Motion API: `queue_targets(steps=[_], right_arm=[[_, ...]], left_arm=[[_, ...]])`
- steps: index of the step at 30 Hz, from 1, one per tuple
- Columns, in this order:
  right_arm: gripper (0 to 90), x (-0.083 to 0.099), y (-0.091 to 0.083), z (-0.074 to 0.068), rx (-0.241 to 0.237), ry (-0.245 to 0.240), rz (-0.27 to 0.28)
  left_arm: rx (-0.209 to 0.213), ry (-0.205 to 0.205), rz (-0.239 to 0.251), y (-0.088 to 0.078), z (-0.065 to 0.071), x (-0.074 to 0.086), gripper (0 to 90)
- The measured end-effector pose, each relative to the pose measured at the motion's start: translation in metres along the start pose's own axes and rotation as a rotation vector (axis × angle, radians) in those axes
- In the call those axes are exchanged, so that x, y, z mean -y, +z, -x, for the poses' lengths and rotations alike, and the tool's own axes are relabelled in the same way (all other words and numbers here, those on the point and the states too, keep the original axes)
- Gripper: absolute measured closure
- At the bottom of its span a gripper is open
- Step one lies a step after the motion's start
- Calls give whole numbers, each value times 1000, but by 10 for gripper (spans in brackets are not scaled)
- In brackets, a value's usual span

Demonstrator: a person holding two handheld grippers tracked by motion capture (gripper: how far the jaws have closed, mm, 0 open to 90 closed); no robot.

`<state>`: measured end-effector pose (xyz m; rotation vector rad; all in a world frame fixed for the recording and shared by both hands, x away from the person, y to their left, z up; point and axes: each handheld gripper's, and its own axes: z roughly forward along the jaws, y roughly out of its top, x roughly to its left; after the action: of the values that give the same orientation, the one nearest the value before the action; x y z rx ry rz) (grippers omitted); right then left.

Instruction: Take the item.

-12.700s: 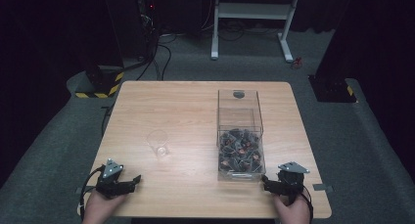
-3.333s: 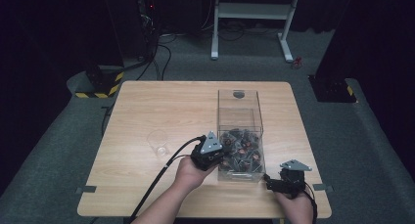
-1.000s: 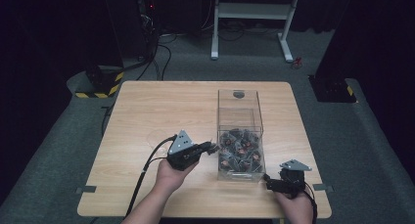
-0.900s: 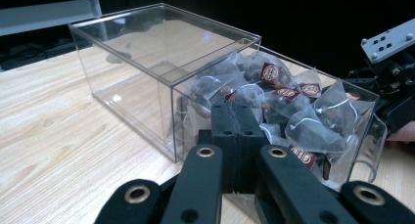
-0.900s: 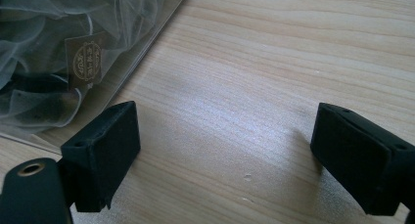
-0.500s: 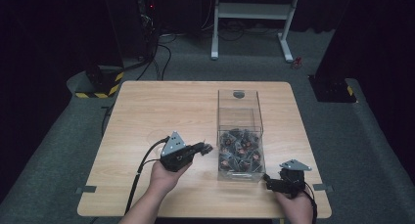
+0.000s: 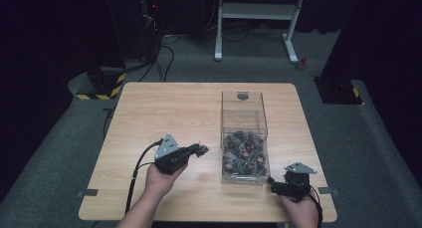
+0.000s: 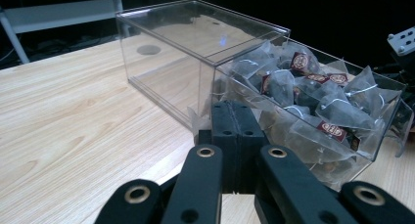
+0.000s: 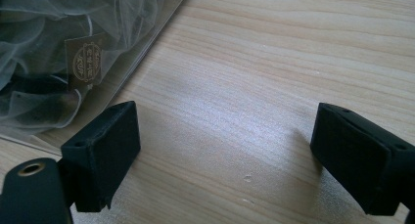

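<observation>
Pale wood worktop (image 7: 149, 113) carries a clear plastic box (image 7: 244, 133), its near half heaped with mesh tea bags (image 8: 313, 94) bearing dark red labels. The left gripper (image 7: 201, 149) sits just left of the box, jaws pressed together; whether they pinch anything, I cannot tell. The box lies just ahead and to the right of its tips. The right gripper (image 7: 272, 182) rests at the box's near corner, jaws spread wide over bare wood, the box just to their left.

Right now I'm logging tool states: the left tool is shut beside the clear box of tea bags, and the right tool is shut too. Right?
Not quite. The right tool is open: the right gripper view shows its jaws wide apart over bare table. The left tool is shut beside the clear box of tea bags.
</observation>
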<state>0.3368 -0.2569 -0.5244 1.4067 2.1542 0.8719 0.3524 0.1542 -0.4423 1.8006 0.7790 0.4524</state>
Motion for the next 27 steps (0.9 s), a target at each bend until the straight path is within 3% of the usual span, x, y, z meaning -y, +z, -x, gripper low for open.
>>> queue_targets(steps=[27], right_arm=[[109, 0, 0, 0, 1, 1, 0]], left_arm=[[-111, -25, 31, -41, -37, 1, 900]])
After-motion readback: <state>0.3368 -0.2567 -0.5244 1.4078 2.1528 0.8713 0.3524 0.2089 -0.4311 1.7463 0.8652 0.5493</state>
